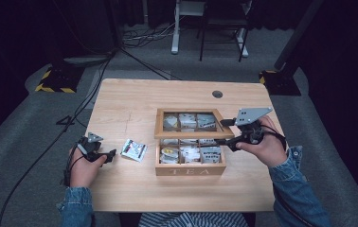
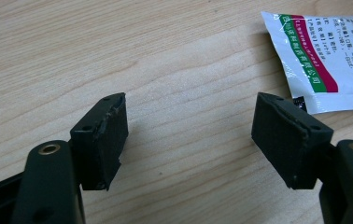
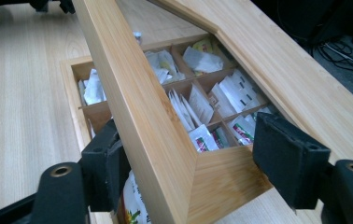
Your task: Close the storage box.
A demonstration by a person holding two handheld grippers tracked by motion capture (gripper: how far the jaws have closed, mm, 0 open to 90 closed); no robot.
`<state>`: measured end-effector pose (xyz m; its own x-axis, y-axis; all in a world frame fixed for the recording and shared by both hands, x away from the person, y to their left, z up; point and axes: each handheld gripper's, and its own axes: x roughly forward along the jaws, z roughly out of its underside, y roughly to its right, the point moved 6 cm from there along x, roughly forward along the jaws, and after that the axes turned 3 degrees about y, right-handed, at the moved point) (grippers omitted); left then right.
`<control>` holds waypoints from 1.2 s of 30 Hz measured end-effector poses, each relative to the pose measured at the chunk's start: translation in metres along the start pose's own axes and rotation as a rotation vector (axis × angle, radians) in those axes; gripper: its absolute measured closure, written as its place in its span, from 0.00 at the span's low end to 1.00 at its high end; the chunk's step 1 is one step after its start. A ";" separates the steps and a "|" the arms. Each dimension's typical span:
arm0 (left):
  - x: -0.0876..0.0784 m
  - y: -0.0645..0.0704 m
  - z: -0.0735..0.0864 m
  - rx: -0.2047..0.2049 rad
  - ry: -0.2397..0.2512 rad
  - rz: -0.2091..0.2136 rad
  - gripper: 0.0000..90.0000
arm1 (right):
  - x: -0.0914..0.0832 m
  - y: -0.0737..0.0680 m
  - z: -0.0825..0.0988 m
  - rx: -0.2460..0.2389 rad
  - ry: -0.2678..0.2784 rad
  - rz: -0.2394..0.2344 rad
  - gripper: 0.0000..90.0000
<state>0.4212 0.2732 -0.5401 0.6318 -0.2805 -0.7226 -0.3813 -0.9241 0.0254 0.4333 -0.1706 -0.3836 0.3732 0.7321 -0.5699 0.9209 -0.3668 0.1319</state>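
We're holding the tea box lid (image 3: 174, 154) between the right gripper (image 3: 188, 172) jaws, grip uncertain, left gripper (image 2: 191, 140) open and empty by the sachet (image 2: 326, 60) at upper right; next grab it.

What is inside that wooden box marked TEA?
The wooden box has compartments packed with small white sachets, some printed green, red or yellow. Its half-raised lid, whose corner sits between the right tongs, covers part of the middle row; their contents cannot be seen.
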 end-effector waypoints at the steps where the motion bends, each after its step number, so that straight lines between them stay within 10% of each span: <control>1: 0.000 0.001 0.000 -0.004 0.000 0.000 0.31 | 0.001 0.000 0.000 -0.002 -0.002 -0.003 0.33; 36: 0.002 0.000 0.001 0.003 -0.003 0.010 0.30 | 0.028 -0.022 0.018 -0.139 -0.191 -0.060 0.24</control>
<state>0.4215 0.2728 -0.5418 0.6260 -0.2894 -0.7241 -0.3897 -0.9204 0.0310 0.4218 -0.1525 -0.4176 0.3015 0.6233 -0.7215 0.9523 -0.2335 0.1962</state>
